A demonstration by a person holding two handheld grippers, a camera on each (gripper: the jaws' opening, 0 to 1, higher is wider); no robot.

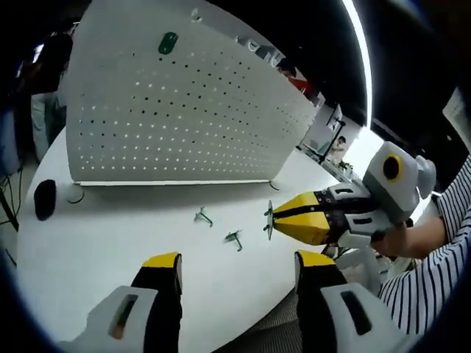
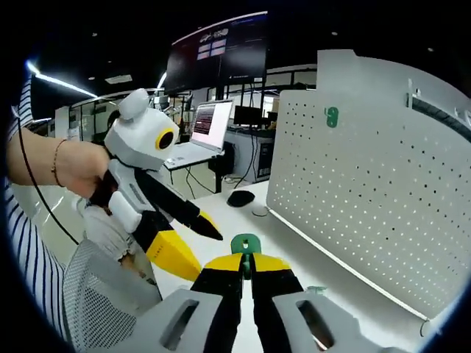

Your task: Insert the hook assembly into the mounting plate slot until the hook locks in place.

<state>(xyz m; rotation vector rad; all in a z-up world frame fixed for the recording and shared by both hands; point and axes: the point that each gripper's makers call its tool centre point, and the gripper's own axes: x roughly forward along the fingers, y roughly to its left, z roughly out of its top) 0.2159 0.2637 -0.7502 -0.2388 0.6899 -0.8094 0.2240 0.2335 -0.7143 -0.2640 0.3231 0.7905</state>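
Right gripper (image 2: 246, 266) is clamped on a green plastic hook assembly (image 2: 245, 243), held near the white perforated mounting plate (image 2: 368, 191). Left gripper (image 1: 237, 266) is wide apart, nothing held. Two small green hooks (image 1: 203, 216) are lying on the white round table (image 1: 110, 250).

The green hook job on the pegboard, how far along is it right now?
Done: one green hook already sits high on the white perforated pegboard. In hand: the right gripper is shut on another green hook, held off the board. Left: seating it in the board; two more small hooks lie on the white table. The left gripper is open.
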